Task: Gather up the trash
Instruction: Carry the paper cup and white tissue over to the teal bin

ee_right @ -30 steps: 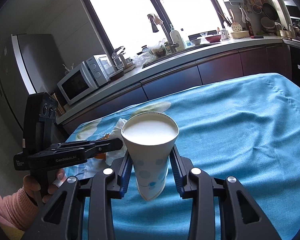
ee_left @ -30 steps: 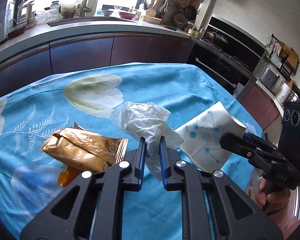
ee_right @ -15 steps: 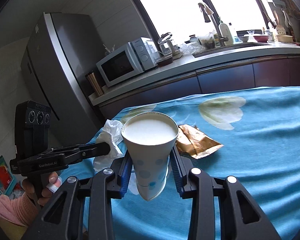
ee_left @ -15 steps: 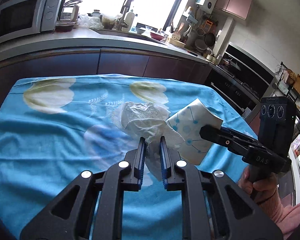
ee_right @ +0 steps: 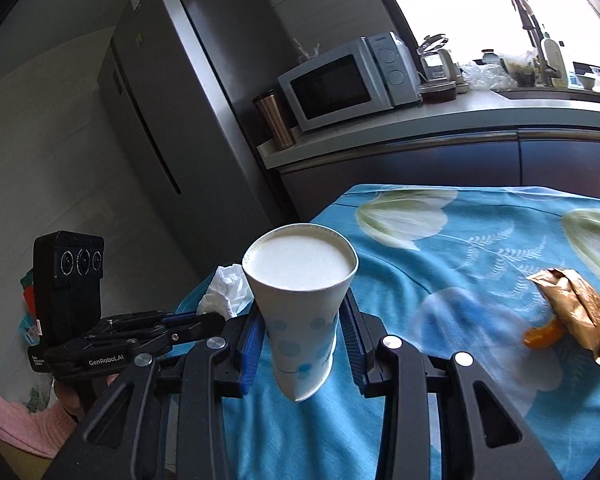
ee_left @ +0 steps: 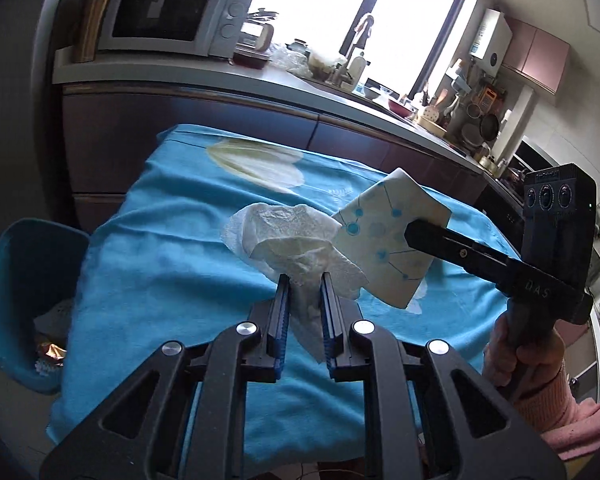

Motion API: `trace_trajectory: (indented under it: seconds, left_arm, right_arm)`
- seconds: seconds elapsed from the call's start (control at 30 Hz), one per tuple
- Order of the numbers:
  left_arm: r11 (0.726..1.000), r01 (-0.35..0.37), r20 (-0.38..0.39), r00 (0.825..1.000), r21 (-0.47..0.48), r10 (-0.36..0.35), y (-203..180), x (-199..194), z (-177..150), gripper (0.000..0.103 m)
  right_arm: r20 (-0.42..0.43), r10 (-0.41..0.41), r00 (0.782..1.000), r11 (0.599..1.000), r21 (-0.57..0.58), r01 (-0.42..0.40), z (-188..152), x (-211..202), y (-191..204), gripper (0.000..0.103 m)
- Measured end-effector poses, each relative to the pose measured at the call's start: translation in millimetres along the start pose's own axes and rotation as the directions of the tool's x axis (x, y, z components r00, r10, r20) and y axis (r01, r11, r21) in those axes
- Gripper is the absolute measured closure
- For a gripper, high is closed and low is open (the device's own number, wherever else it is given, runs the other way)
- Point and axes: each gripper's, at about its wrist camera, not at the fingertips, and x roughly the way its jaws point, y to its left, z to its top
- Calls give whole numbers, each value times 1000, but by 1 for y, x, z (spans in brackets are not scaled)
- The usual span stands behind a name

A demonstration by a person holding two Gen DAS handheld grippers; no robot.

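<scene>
A crumpled white tissue hangs above the blue tablecloth, with my left gripper shut on its lower end. In the right wrist view the same tissue shows beside the left gripper's fingers. My right gripper is shut on a white paper cup with blue dots, held upright with its mouth toward the camera. The left wrist view has that cup tilted, to the right of the tissue. A golden snack wrapper lies on the cloth at the right.
A blue bin with some trash inside stands on the floor at the table's left end. The table has a blue flowered cloth. Behind it run dark cabinets and a counter with a microwave. A tall fridge stands left.
Both grippers have swung leftward across the table, carrying tissue and cup. The bin has come into the left wrist view; the golden wrapper has dropped out of it.
</scene>
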Motion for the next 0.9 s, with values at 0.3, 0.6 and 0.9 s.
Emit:
trace_trajectory:
  seconds: [0.3,0.6,0.9]
  left_arm:
    - [978,-170,79,980,-121,181,82,-60,-5,88]
    - [945,-282,96,949,-165,300,121,-84,-9,88]
    - [931,-322,92,936,-174,341,136,-93,-14,88]
  right_arm:
    - [-79,115,990,990,-75,-121,18,61,52,68]
    - [-132,184,974,973,-115,-199,30,100,91,68]
    - [-165,204,965,962,-149,-229,37,129,118,68]
